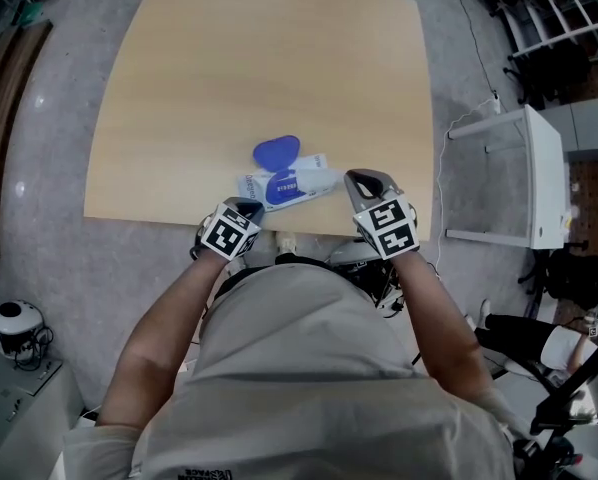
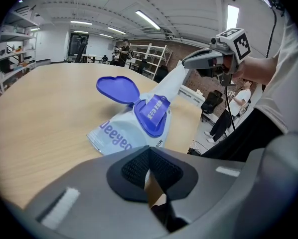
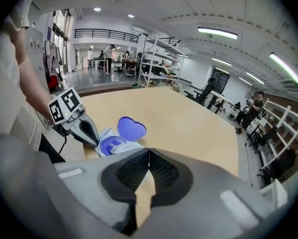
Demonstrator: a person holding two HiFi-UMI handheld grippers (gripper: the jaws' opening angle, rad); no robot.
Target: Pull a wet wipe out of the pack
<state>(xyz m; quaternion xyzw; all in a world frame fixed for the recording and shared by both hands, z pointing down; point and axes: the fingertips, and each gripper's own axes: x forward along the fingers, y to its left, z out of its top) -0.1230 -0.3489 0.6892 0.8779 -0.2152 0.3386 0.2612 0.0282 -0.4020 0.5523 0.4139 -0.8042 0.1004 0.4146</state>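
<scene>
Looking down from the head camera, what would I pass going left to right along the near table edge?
Left gripper → wipe pack → wet wipe → right gripper → white side table.

pack (image 1: 277, 186) on table's (image 1: 259, 68) near edge, left gripper (image 1: 249, 207) at its left, wipe (image 1: 324, 179) running right to right gripper (image 1: 363, 181)

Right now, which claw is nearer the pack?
Left. The left claw grips the pack at its edge; the right claw holds the wet wipe, raised beside it.
</scene>
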